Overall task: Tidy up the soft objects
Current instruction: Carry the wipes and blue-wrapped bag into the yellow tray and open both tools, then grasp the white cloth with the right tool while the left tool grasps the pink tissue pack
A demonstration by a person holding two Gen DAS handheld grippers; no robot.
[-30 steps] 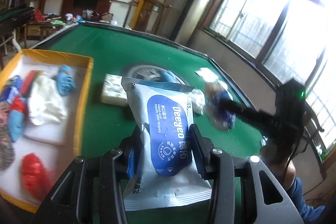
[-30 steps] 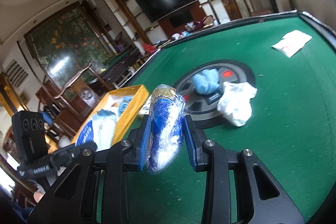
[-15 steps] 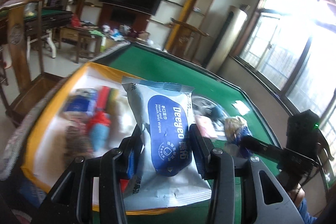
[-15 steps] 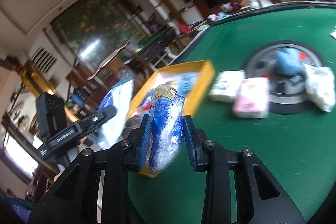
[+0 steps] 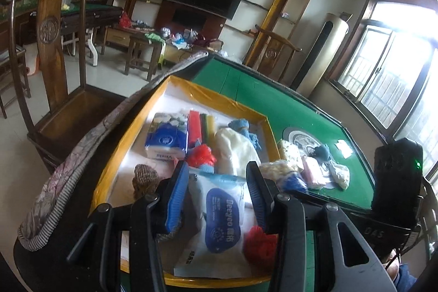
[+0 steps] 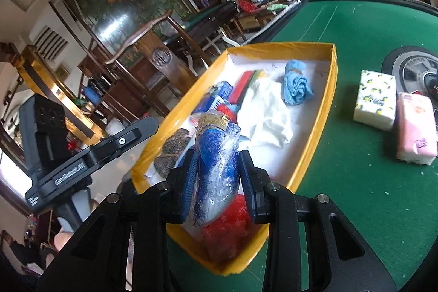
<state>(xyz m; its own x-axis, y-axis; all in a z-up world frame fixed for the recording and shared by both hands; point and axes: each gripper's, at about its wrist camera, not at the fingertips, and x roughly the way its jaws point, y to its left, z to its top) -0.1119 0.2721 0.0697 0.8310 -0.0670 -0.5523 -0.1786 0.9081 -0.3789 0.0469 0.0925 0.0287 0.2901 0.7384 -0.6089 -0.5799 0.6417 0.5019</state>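
Observation:
The white wipes pack with a blue label point(image 5: 219, 220) lies in the yellow-rimmed box point(image 5: 219, 100), near its front wall. My left gripper point(image 5: 217, 168) hovers above it, open about a pack's width, and its pads do not press on the pack. My right gripper point(image 6: 217, 152) is shut on a blue-and-white plastic-wrapped bundle with a gold top point(image 6: 216, 168). It hangs over the near end of the box point(image 6: 273, 47), close beside the left gripper point(image 6: 90, 160). In the left wrist view that bundle point(image 5: 284, 174) shows just right of my right finger.
The box holds a white cloth point(image 6: 262, 111), a blue cloth roll point(image 6: 295, 84), a red pompom point(image 5: 260, 245), a brown scrubber point(image 5: 145, 179) and a blue tissue pack point(image 5: 167, 138). On the green table point(image 6: 356, 18) lie a lemon-print pack point(image 6: 375, 100) and a pink pack point(image 6: 416, 127). A wooden chair point(image 5: 54, 73) stands left.
Both grippers have swung from the table's middle to over the box. The wipes pack has left the left jaws and now lies in the box. The right gripper still grips its bundle.

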